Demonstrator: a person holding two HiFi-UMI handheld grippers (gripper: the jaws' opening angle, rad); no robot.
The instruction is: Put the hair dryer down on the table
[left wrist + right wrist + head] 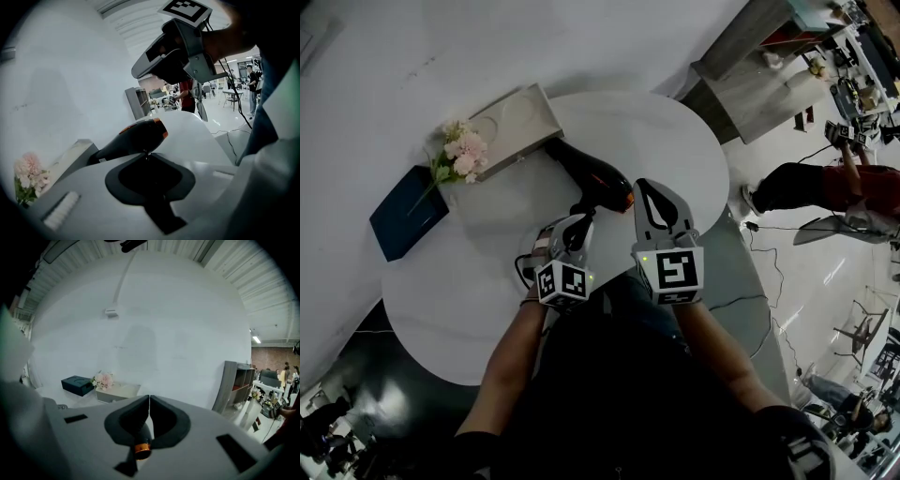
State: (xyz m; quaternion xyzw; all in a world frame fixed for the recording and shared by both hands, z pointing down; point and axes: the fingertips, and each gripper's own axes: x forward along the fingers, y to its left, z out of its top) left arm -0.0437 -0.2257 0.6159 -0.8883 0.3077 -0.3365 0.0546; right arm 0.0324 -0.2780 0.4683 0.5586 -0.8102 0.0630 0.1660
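Far left on the round white desk [469, 309]: a dark blue box [408, 223], flat, near the rim. Just right of it, pink-and-white flowers [461, 155], heads overlapping the corner of a pale shallow tray [525, 117].

Next, the hair dryer [591, 176], over the desk's far half. Long axis diagonal in the head view. Narrow black end up-left, touching or nearly touching the tray's near corner. Wide orange-ringed end down-right, toward the right tool [149, 400]. Handle branching off the barrel toward the wearer and running into the left tool [146, 157]. Hard to tell whether the barrel rests on the desk or hangs just above it.

Left tool: jaws nearly together, tips meeting right beneath the barrel, closed round the dark handle filling the hollow between them. Dark cord [525, 267] looping on the desk just left of that tool's marker cube.

Right tool: jaws closed tip to tip, gripping nothing. Held just beside the dryer's orange end, with that end visible through the hollow under the jaws. Crowds the dryer's right flank; tray and flowers hem in the opposite end.

Further right, off the desk: a grey shelving unit [741, 66] and a person [825, 187] on the pale floor, well apart from the desk.
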